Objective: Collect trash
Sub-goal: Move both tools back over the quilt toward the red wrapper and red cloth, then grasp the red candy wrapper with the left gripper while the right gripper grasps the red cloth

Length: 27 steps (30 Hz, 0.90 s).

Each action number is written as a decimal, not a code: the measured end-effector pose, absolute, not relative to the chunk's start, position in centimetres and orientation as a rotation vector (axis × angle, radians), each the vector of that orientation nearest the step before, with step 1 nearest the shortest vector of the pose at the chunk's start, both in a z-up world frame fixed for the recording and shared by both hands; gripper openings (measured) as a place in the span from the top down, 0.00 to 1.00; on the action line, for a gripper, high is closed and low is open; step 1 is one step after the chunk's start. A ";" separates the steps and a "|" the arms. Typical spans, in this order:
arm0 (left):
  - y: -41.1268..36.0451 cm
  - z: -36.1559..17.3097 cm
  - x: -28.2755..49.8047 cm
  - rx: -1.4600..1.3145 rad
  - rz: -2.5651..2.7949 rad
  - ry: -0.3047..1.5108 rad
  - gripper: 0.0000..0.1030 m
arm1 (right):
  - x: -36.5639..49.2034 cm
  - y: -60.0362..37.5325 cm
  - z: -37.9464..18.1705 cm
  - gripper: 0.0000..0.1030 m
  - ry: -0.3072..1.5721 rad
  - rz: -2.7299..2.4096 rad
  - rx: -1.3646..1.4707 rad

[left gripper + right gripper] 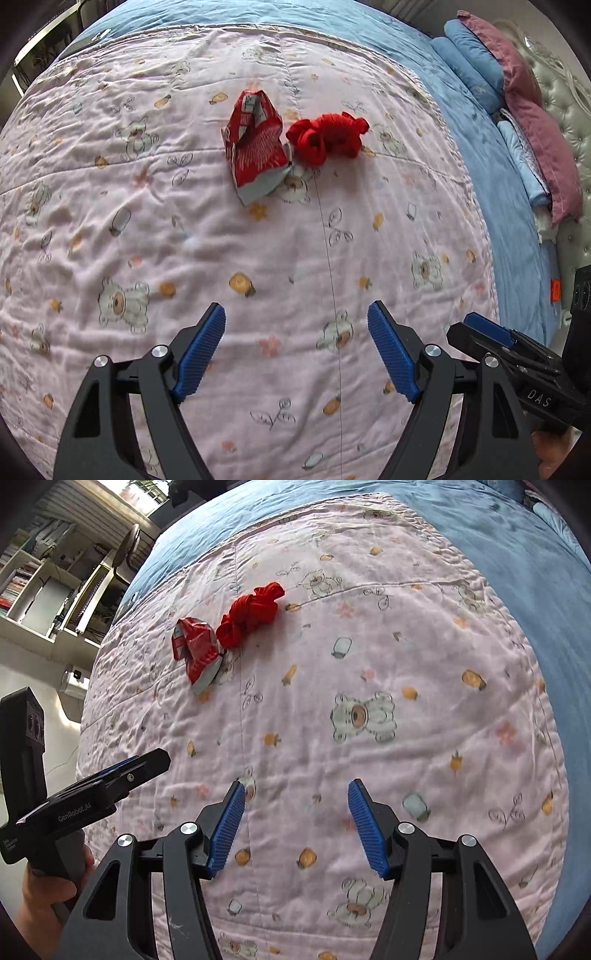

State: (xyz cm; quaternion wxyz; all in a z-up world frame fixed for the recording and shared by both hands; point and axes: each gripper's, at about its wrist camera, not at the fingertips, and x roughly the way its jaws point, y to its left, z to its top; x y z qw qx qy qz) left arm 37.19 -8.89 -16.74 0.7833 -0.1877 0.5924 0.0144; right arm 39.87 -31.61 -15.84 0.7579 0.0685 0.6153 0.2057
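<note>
While both grippers, left (296,345) and right (296,821), hover with jaws open and empty, red wrapper (255,146) touches red cloth (327,138) on the bed quilt (147,229).

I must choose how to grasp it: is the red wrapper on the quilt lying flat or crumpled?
Crumpled. The red wrapper is creased and folded over itself, its silver inside showing at the lower edge, beside the red cloth bundle.

Both grippers are angled steeply downward side by side, the left gripper (296,347) with its blue-padded jaws spread wide and nothing between them, the right gripper (296,825) a bit narrower but also empty, each gripped by a bare hand (48,897) on its handle.
</note>
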 end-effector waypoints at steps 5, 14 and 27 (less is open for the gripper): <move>-6.6 -18.8 42.6 -0.435 0.081 1.244 0.23 | 43.4 -30.3 -17.7 0.44 1.333 0.451 0.157; -3.1 -22.2 49.9 -0.440 0.145 1.227 0.36 | 47.0 -27.2 -19.4 0.44 1.343 0.492 0.194; -0.9 -23.0 50.7 -0.458 0.100 1.183 0.65 | 53.0 -20.6 -19.7 0.43 1.286 0.531 0.090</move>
